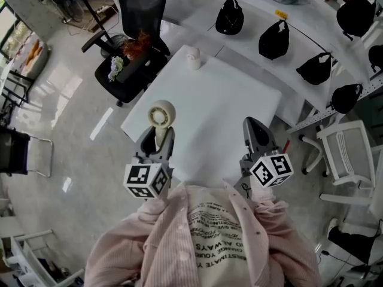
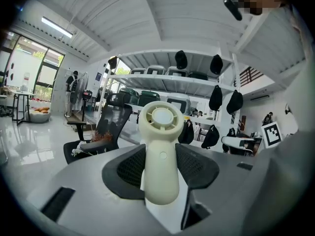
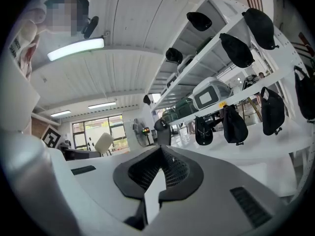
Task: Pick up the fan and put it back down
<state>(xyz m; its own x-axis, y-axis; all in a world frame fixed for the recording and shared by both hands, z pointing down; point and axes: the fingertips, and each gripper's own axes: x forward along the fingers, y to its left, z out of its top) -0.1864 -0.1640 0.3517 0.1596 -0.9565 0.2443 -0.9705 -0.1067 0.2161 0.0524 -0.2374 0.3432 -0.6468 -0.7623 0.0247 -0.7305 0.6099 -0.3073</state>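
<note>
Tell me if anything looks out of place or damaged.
Nothing stands out. The fan is upright and looks undamaged, gripped by the left claw. The right claw is shut and empty.

The desk [image 1: 227,112] lies bare across its middle and right, open ahead of both grippers; a small white thing [image 1: 192,58] stands near the far edge; a black chair [image 1: 133,34] crowds the far-left corner; black bags [image 1: 274,39] hang in a row beyond the right side; a white chair [image 1: 347,151] stands off the near-right corner; open floor [image 1: 66,100] lies left; the left hand-held gripper [image 1: 157,135], jaws filled by the fan [image 1: 161,113], and the right hand-held gripper [image 1: 258,130] hang over the near edge, bare desk between them.
</note>
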